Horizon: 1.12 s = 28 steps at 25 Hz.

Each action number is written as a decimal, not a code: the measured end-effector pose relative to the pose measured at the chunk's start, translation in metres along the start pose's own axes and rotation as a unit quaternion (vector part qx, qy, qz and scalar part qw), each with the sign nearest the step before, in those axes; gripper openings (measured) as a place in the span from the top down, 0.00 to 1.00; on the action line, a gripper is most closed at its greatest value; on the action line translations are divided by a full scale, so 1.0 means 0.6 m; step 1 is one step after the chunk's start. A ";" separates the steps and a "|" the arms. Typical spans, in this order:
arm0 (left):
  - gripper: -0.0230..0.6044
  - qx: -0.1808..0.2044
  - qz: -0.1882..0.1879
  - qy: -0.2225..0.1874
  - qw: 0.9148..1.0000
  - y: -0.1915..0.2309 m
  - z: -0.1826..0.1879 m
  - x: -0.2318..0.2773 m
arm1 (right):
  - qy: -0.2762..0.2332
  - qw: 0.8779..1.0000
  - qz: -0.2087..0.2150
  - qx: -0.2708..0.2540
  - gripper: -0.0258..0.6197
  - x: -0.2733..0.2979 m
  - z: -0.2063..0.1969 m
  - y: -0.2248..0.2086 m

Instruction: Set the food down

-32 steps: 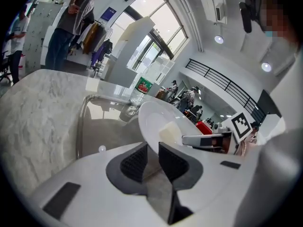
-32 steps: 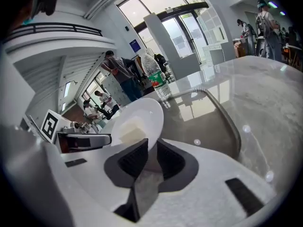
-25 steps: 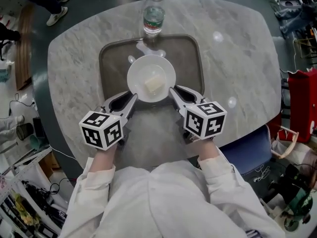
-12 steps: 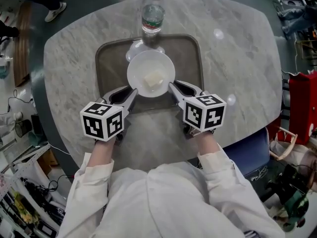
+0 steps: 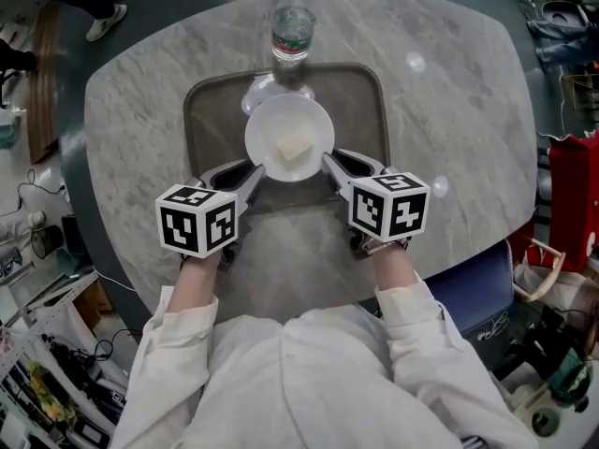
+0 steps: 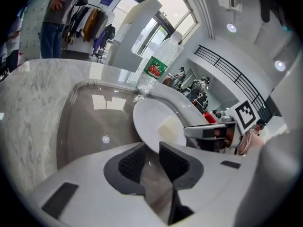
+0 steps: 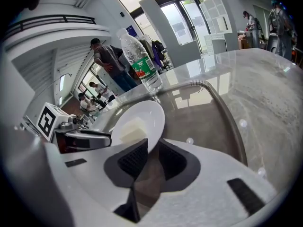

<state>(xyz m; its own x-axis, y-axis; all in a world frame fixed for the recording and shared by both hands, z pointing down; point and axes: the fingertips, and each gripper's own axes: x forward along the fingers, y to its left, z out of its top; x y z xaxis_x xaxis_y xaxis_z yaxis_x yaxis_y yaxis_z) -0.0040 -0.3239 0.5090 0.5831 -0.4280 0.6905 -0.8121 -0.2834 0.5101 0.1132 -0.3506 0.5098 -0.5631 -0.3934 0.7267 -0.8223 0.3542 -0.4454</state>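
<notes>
Marble table (image 5: 449, 92), tray (image 5: 360, 129), plate (image 5: 270, 131) with food (image 5: 294, 147)

I can't identify the pale block (image 5: 293, 146) on the plate (image 5: 270, 125). At 3 o'clock, a red thing (image 5: 573, 190) is cut off.

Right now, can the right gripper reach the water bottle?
Probably not yet. The right gripper is shut on the rim of the plate, which the left gripper also holds, and that plate lies between it and the water bottle.
</notes>
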 end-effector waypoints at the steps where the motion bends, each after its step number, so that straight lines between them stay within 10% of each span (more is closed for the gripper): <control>1: 0.83 -0.003 -0.003 0.000 1.000 0.000 0.001 -0.001 | 0.001 1.000 -0.001 -0.001 0.88 0.001 0.000 0.001; 28: 0.84 0.058 -0.066 -0.040 0.995 -0.030 -0.033 -0.141 | -0.128 0.992 0.000 0.003 0.90 -0.114 -0.037 0.115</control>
<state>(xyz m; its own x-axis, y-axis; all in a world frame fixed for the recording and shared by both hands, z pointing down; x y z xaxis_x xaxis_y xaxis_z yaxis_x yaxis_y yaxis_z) -0.0383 -0.2656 0.4517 0.6845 -0.4467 0.5761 -0.7288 -0.4373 0.5269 0.0971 -0.2802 0.4409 -0.5642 -0.5965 0.5709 -0.8228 0.3483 -0.4492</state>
